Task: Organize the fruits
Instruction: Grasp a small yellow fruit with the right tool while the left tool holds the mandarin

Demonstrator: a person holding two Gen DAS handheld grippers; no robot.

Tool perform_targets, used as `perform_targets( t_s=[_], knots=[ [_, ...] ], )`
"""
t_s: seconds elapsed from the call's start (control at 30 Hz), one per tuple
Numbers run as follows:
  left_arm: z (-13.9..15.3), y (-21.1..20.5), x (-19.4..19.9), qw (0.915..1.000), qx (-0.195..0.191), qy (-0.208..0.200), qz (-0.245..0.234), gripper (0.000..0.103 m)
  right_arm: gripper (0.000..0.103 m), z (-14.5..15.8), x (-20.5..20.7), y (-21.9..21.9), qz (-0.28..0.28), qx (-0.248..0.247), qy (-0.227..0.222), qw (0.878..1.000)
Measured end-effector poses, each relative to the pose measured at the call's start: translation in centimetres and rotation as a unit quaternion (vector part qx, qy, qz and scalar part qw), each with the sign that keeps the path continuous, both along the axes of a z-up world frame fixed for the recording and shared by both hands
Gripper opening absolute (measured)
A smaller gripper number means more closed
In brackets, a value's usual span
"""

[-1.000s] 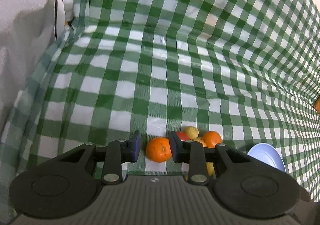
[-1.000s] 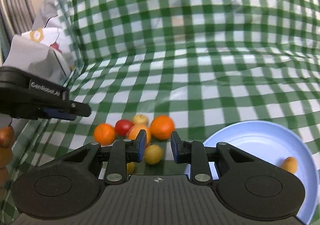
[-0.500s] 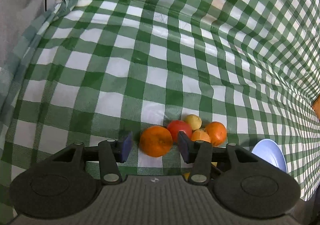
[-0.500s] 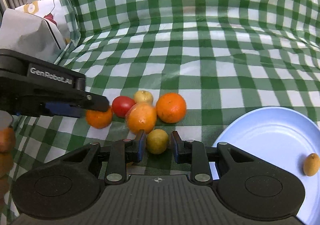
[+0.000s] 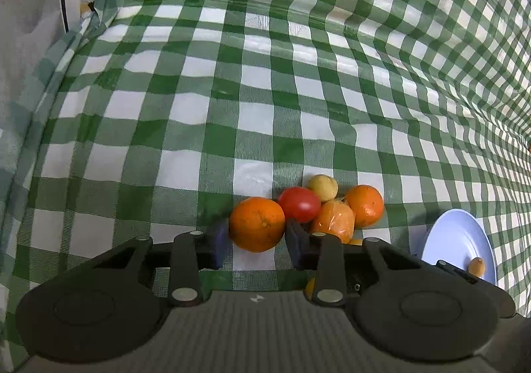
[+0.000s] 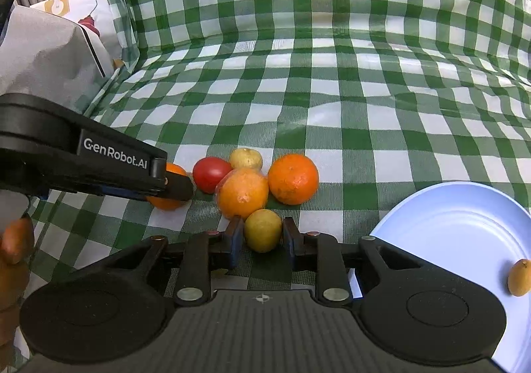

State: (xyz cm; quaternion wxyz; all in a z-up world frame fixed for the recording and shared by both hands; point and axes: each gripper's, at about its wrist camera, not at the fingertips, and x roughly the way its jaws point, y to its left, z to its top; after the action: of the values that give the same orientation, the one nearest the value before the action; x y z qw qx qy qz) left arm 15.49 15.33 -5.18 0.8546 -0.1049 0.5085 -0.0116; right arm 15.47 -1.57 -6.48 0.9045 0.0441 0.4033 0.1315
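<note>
On the checked worktop, the spread left claw brackets an orange; the spread right claw brackets a yellow fruit. Closing gently, centred, should avoid nudging neighbouring fruit before moving to the plate.

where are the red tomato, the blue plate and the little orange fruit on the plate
round red tomato (image 6: 211, 173), right wrist view, middle of its skin
pale blue round plate (image 6: 458, 223), right wrist view, bare inner surface
small orange oval fruit (image 6: 519, 277), right wrist view, its centre
</note>
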Motion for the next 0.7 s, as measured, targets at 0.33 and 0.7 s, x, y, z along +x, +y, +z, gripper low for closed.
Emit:
perform_targets(
  t_s=[0.33, 0.7],
  knots=[
    [2.0, -0.5, -0.7, 0.9995, 0.028, -0.014, -0.005, 0.040, 0.027, 1.7, -1.0, -1.2, -0.004, 0.011, -0.019, 1.000],
    [4.5, -2.4, -2.3, 0.9974, 0.057, -0.036, -0.027, 0.040, 0.027, 5.0, -3.0, -4.0, -0.023, 0.013, -0.052, 0.998]
  ],
)
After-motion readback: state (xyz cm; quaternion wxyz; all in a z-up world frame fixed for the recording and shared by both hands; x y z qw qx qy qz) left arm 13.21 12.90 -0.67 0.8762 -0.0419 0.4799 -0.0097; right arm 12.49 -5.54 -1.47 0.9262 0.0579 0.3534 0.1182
